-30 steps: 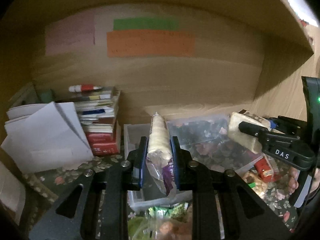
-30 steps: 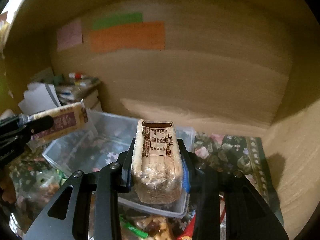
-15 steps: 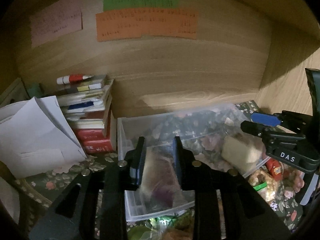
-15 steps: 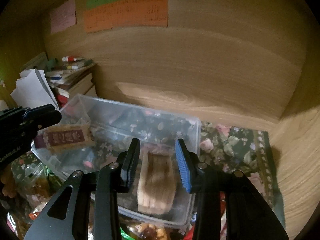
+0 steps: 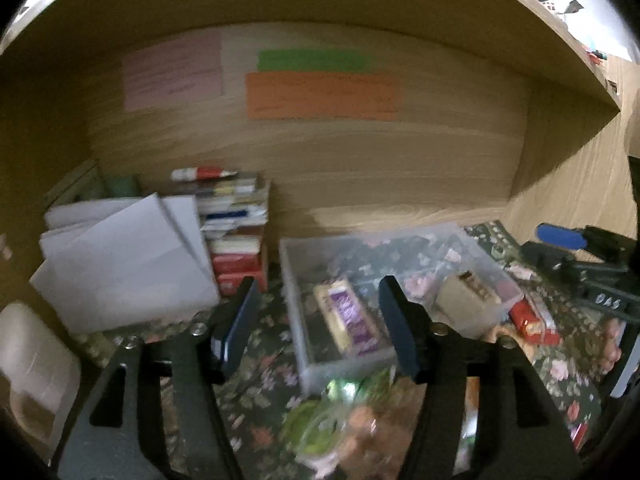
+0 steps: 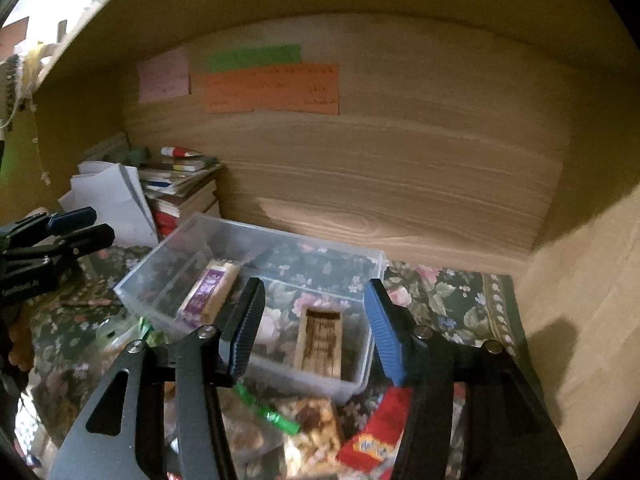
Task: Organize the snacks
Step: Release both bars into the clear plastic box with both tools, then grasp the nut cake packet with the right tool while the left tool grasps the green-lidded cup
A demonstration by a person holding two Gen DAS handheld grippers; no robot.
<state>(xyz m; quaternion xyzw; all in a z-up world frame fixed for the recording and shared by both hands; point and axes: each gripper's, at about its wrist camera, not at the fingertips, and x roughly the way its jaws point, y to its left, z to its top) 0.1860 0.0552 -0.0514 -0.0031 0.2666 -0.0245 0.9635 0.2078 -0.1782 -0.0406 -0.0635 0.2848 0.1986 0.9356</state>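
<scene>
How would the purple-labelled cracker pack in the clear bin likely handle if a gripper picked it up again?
The purple-labelled pack looks like stacked crackers in thin film, so probably light and fairly stiff along its length, yet crushable under a hard squeeze. The glossy wrap may be slippery. It lies flat in the clear bin, so it seems unlikely to roll.

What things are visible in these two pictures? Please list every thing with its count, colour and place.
Clear plastic bin: one, transparent, on the floral cloth, centre.
Purple-labelled cracker pack: one, beige and purple, in the bin's left part.
Brown-printed cracker pack: one, beige and brown, in the bin's right part.
Loose snack packets: several, green, red and clear, in front of the bin.
Floral cloth: one, dark green and pink, on the shelf floor.
Stack of books: one, mixed colours, left of the bin.
White papers: several, leaning beside the books.
Paper notes: three, pink, green, orange, on the wooden back wall.
Left gripper: black, open, empty.
Right gripper: black and blue, open, empty.
</scene>
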